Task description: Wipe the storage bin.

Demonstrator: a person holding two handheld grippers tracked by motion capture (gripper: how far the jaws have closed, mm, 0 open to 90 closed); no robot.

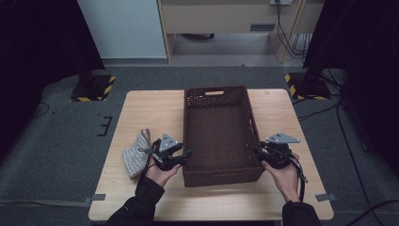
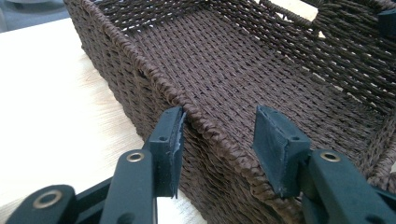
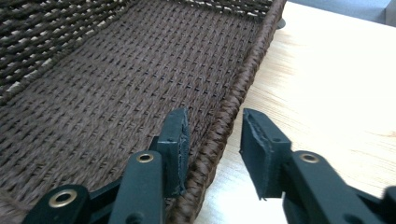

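Two claws straddle the long walls of the brown woven basket (image 1: 217,136) at mid-table (image 1: 141,106); left claw (image 2: 219,140) stands half wide over the left rim, unclamped; right claw (image 3: 212,140) likewise spans the right rim, pads not pressing; a folded striped cloth (image 1: 136,153) lies just left.

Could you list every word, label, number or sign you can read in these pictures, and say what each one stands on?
No readable text anywhere.
Woven basket: no label or brand.
Folded striped cloth: stripes, no writing.
Left gripper and right gripper: black jaws, brass rivets, no markings.
Yellow-and-black hazard stripes on the stand bases: a warning pattern, no words.
Box on the back wall: too small to read.
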